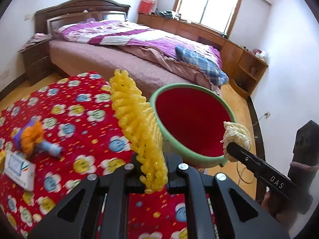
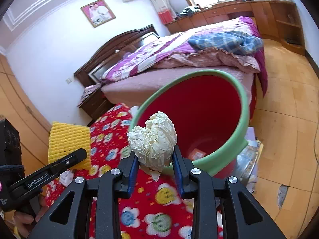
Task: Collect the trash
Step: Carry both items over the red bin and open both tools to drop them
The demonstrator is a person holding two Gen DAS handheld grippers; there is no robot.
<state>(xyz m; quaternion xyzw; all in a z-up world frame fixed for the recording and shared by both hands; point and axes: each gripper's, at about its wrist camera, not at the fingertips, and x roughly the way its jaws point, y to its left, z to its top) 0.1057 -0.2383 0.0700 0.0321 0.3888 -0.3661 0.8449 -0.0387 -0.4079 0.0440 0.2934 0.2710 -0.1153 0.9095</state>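
A red bin with a green rim (image 1: pixel 199 155) (image 2: pixel 244 107) stands at the table's far edge. My left gripper (image 1: pixel 152 177) is shut on a yellow foam net (image 1: pixel 137 123), held upright just left of the bin; the net also shows in the right wrist view (image 2: pixel 68 141). My right gripper (image 2: pixel 154 167) is shut on a crumpled white paper ball (image 2: pixel 154 141), held at the bin's near rim. The ball and right gripper also show in the left wrist view, the ball (image 1: pixel 236 137) over the bin's right rim.
The table carries a red flowered cloth (image 1: pixel 79 103) (image 2: pixel 143 205). On it lie an orange and blue toy (image 1: pixel 33 137) and a white box (image 1: pixel 19 169). A bed (image 1: pixel 129 45) stands behind. Packages (image 2: pixel 249 159) lie on the wooden floor beside the bin.
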